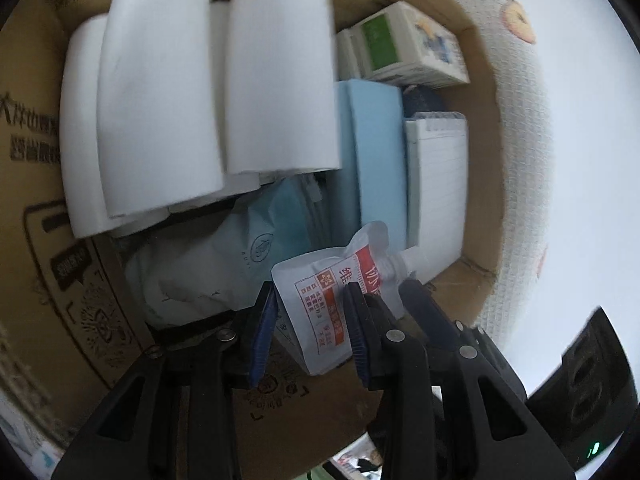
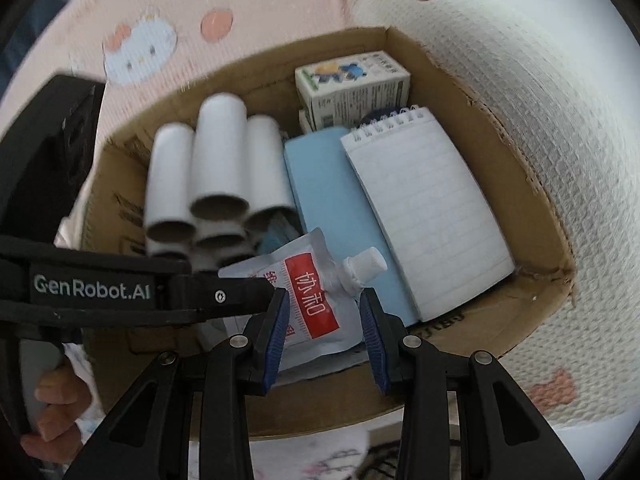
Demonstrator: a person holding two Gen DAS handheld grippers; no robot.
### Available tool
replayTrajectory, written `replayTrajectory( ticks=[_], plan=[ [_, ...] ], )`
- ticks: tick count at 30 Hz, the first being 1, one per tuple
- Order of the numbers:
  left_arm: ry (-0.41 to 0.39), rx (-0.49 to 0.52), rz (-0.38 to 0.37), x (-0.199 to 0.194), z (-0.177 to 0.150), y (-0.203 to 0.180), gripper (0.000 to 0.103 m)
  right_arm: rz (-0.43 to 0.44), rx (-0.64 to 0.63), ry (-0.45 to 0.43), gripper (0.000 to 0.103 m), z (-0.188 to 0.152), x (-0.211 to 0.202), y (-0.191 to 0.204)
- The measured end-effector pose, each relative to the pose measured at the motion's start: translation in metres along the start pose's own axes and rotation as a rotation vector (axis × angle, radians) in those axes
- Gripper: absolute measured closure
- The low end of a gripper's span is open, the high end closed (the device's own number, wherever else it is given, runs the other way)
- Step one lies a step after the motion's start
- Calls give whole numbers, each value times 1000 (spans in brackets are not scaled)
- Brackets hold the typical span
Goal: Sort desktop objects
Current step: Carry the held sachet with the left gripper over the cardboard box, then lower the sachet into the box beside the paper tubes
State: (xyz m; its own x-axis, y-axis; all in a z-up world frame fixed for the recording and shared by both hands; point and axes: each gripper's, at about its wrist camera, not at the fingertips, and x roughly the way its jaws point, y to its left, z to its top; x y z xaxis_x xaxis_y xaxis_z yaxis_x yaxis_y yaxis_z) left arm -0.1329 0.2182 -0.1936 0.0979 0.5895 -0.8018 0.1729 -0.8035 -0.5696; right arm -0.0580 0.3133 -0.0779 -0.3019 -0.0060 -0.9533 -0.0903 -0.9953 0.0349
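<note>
A white spouted pouch [image 1: 320, 304] [image 2: 316, 300] with a red label hangs over the open cardboard box [image 1: 480, 184] [image 2: 500, 332]. My left gripper [image 1: 310, 296] has its blue pads on either side of the pouch's lower part and appears shut on it. In the right wrist view the left gripper [image 2: 240, 296] reaches in from the left onto the pouch's corner. My right gripper [image 2: 324, 294] grips the pouch just below its white cap, pads against both edges. One of its black fingers [image 1: 424, 308] shows beside the spout in the left wrist view.
The box holds several white paper tubes [image 1: 276, 80] [image 2: 220, 168], a light blue pad [image 1: 376, 152] [image 2: 332, 200], a spiral notebook [image 1: 438, 184] [image 2: 424, 208], a small printed carton [image 1: 404, 44] [image 2: 352, 88] and a pale bag [image 1: 224, 268]. A patterned cloth [image 2: 540, 120] lies around the box. A hand [image 2: 52, 412] holds the left gripper.
</note>
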Motion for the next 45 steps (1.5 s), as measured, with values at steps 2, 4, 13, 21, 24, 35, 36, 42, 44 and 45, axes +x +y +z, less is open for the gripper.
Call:
replayTrajectory(
  ticks=[2, 4, 13, 21, 24, 35, 36, 42, 44, 45],
  plan=[
    [7, -64, -20, 4, 1, 9, 65, -30, -47, 12, 69, 0, 3, 9],
    [-1, -110, -27, 4, 3, 14, 65, -70, -99, 17, 69, 1, 7, 18],
    [-2, -127, 4, -14, 3, 18, 65, 3, -56, 67, 69, 13, 18, 13],
    [-11, -12, 4, -30, -1, 14, 65, -27, -57, 84, 69, 21, 19, 21],
    [-21, -8, 0, -44, -2, 17, 67, -68, -80, 116, 69, 22, 28, 27],
    [-76, 130, -16, -87, 9, 29, 78, -83, -83, 144, 69, 29, 43, 40],
    [-94, 161, -2, -91, 10, 25, 78, -55, -68, 153, 69, 29, 45, 40],
    [-150, 300, 54, -109, 13, 25, 78, -9, -36, 235, 69, 30, 70, 46],
    [-146, 318, 40, -107, 3, 31, 78, 43, -19, 251, 69, 33, 77, 49],
    [-149, 328, 37, -109, 3, 32, 78, 71, -9, 256, 69, 34, 79, 50]
  ],
)
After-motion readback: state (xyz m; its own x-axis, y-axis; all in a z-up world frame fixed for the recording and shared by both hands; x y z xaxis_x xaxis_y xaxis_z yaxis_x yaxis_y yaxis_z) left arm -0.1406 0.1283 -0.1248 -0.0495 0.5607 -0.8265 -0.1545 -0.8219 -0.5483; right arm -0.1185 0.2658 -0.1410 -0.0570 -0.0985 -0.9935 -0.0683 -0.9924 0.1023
